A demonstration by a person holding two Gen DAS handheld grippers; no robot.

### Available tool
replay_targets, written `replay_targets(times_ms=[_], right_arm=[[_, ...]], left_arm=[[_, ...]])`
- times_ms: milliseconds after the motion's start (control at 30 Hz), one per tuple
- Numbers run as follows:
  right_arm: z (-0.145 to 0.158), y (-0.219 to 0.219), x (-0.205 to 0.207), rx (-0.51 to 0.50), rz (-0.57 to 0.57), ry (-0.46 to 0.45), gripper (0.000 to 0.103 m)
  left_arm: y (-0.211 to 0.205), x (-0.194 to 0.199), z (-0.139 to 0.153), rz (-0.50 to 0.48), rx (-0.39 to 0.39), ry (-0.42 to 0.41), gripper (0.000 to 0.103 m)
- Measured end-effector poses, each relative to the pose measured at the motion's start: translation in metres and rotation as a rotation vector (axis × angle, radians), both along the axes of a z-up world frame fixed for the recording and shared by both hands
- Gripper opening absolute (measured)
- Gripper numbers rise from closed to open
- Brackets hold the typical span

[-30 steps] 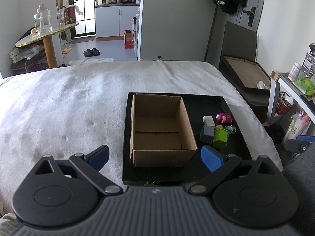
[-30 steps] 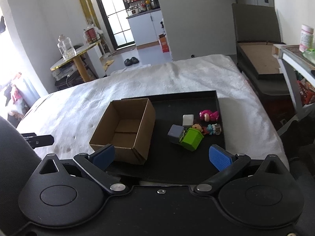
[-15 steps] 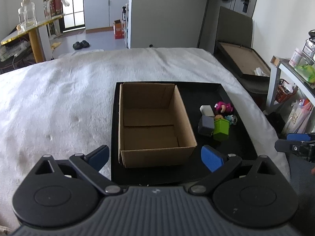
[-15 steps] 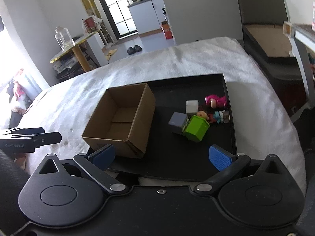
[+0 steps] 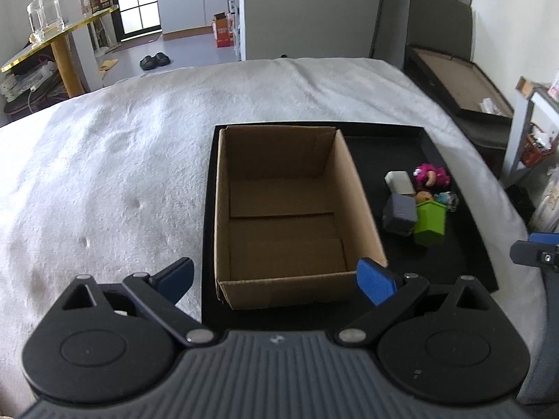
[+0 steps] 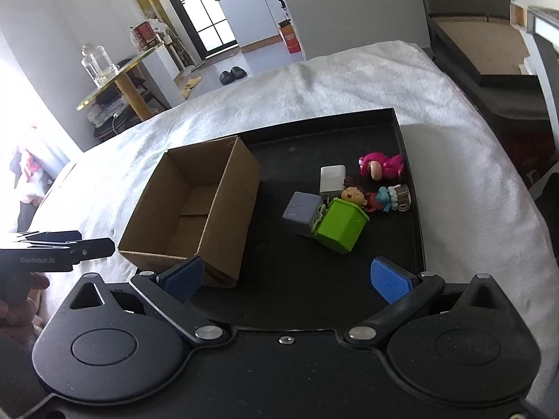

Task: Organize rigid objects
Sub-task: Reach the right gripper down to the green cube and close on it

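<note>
- White fleecy blanket (image 5: 122, 160) covers the bed, with a black tray (image 5: 468, 262) lying on it.
- Left gripper (image 5: 274, 279) hangs wide open and holds nothing, just short of the cardboard box (image 5: 286, 216).
- Cardboard box stands in the tray's left half.
- Right of it, a grey cube (image 6: 303, 208), green block (image 6: 340, 226), white block (image 6: 332, 178) and pink figure (image 6: 382, 167) cluster together.
- Right gripper (image 6: 286, 277) is spread wide too, holding nothing.

The left black plastic gripper (image 5: 276, 276) has blue ribbed fingertip pads (image 5: 375, 281), round silver pivot screws and a grey ribbed housing. The right black plastic gripper (image 6: 286, 276) looks alike, its housing smooth black.
</note>
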State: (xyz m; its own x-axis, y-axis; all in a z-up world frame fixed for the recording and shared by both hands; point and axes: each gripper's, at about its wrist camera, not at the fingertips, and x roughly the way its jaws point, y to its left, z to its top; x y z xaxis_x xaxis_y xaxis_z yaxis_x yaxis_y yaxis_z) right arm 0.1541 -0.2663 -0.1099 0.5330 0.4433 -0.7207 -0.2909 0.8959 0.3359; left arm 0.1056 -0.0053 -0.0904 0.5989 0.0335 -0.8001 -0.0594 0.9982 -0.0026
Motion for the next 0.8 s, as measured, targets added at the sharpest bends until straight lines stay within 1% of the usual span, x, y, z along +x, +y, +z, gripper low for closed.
replay_targets(times_ms=[100, 267, 367, 433, 567, 633, 667, 733, 767, 800], right_arm=[[-0.008, 0.000, 0.007, 0.005, 0.002, 0.011, 0.103], [-0.026, -0.001, 0.019, -0.005, -0.007, 0.055, 0.102], [-0.036, -0.001, 0.028, -0.013, -0.022, 0.082, 0.101], [-0.040, 0.001, 0.033, -0.031, -0.027, 0.080, 0.100], [-0.045, 0.003, 0.046, -0.035, -0.051, 0.088, 0.096], [-0.048, 0.005, 0.054, -0.046, -0.059, 0.086, 0.091], [-0.049, 0.004, 0.057, -0.045, -0.066, 0.092, 0.090], [-0.051, 0.001, 0.064, -0.008, -0.088, 0.107, 0.084], [-0.053, 0.001, 0.068, 0.008, -0.097, 0.111, 0.083], [-0.055, 0.001, 0.071, 0.004, -0.103, 0.113, 0.081]], left_arm=[[0.000, 0.008, -0.009, 0.022, 0.027, 0.014, 0.099], [0.002, 0.023, -0.022, 0.072, 0.071, 0.034, 0.097], [0.004, 0.029, -0.027, 0.100, 0.082, 0.034, 0.097], [0.003, 0.033, -0.031, 0.113, 0.106, 0.030, 0.096], [0.003, 0.041, -0.040, 0.137, 0.120, 0.025, 0.089], [0.002, 0.044, -0.042, 0.151, 0.124, 0.012, 0.085], [0.001, 0.045, -0.043, 0.158, 0.128, 0.008, 0.083], [-0.001, 0.049, -0.045, 0.173, 0.132, 0.006, 0.075], [-0.002, 0.051, -0.047, 0.179, 0.135, 0.004, 0.073], [-0.003, 0.053, -0.048, 0.187, 0.141, 0.000, 0.069]])
